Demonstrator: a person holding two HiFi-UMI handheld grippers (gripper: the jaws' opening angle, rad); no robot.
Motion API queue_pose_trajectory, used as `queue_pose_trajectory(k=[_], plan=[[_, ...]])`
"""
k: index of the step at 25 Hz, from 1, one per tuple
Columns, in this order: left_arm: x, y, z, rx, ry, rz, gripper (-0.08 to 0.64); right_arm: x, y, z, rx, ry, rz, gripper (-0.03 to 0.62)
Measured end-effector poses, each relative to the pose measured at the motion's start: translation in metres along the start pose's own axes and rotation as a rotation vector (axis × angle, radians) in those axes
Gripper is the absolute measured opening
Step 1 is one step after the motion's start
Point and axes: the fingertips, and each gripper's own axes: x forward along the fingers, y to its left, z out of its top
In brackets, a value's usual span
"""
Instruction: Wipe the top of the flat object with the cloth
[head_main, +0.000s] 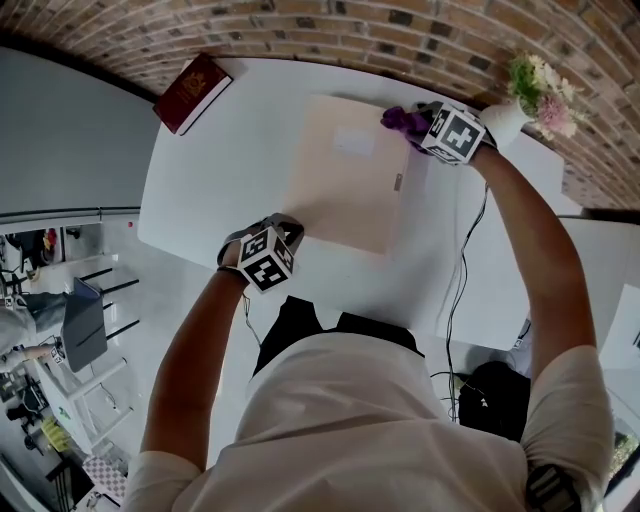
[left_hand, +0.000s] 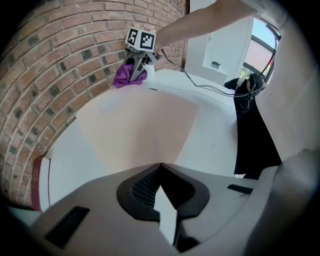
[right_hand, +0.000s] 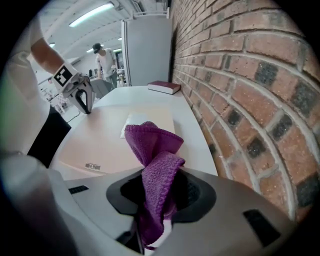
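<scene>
Left gripper (left_hand: 160, 166), jaws closed at board (head_main: 345, 190) corner; right gripper (head_main: 412, 122), jaws pinching purple cloth (right_hand: 150, 145), tips hidden

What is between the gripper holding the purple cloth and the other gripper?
The flat, pale pink board lies there. The head view shows it between the right gripper, with the purple cloth, and the left gripper.

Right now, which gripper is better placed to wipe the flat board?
Right. The right gripper holds the purple cloth by the board; the left gripper is shut, without cloth.
</scene>
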Motion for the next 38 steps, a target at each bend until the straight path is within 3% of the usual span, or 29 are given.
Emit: queue_pose_trajectory(k=[7,15,21,26,28,33,38], plan=[[0.0,0.0,0.0,-0.005,0.013,-0.003,0.025,-0.004,-0.033,-0.007,0.164,-0.055,-0.145,0.141],[0.001,0.0,-0.002,-0.007,0.016,-0.024,0.025,-0.038,-0.015,-0.003,0.334,-0.216,-0.255,0.141],[-0.002,-0.002,-0.006,-0.134,-0.06,-0.069,0.025,-0.072,0.071,-0.001,0.476,-0.343,-0.262,0.141],[-0.018,0.004,-0.001,-0.279,-0.213,-0.099,0.025,-0.091,0.16,-0.001,0.639,-0.421,-0.276,0.142],[-0.032,0.001,0.0,-0.304,-0.279,-0.114,0.025,-0.099,0.192,0.005,0.687,-0.444,-0.283,0.143],[-0.08,-0.009,-0.004,-0.316,-0.442,-0.169,0.025,-0.109,0.258,0.035,0.734,-0.478,-0.3,0.141],[-0.129,-0.011,-0.024,-0.377,-0.547,-0.202,0.025,-0.107,0.307,0.075,0.728,-0.5,-0.297,0.141]])
